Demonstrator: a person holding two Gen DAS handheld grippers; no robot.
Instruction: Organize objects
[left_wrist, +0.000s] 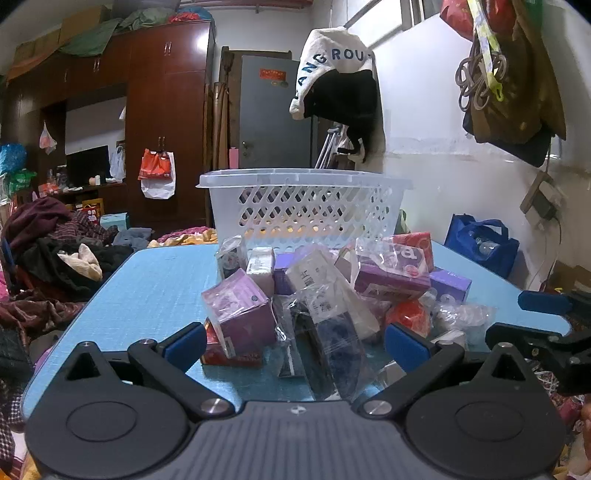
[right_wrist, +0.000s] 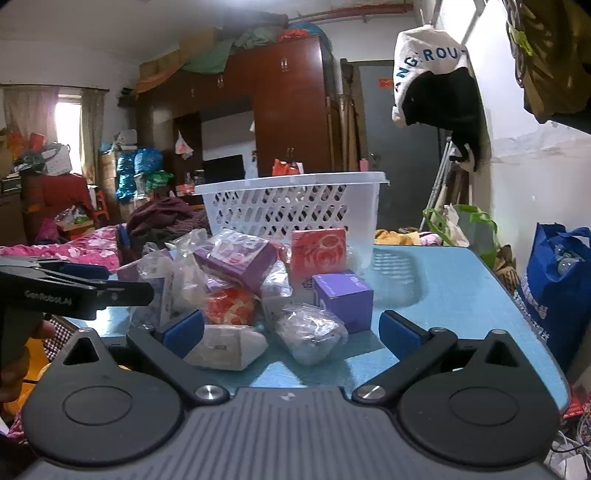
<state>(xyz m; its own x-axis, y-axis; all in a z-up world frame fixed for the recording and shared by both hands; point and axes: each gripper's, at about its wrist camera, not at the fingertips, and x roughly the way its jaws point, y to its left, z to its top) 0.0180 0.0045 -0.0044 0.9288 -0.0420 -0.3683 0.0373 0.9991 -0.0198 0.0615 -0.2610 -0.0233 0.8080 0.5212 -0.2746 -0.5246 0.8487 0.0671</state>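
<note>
A heap of small purple and red boxes and clear plastic bags lies on the blue table (left_wrist: 147, 280). Behind the heap stands a white lattice basket (left_wrist: 303, 206), also the basket (right_wrist: 291, 210) in the right wrist view. My left gripper (left_wrist: 295, 343) is open at the heap's near edge, with a dark item in a clear bag (left_wrist: 325, 347) lying between its fingers, untouched. A purple box (left_wrist: 240, 314) sits just beyond its left finger. My right gripper (right_wrist: 291, 328) is open, a crumpled clear bag (right_wrist: 312, 332) and a white packet (right_wrist: 229, 349) lying between its fingers. A purple cube box (right_wrist: 343, 295) stands behind.
The right gripper shows at the right edge (left_wrist: 546, 332) of the left wrist view; the left gripper enters from the left (right_wrist: 74, 288) in the right wrist view. A blue shopping bag (right_wrist: 557, 291) stands right of the table. Clothes pile (left_wrist: 55, 258) up on the left.
</note>
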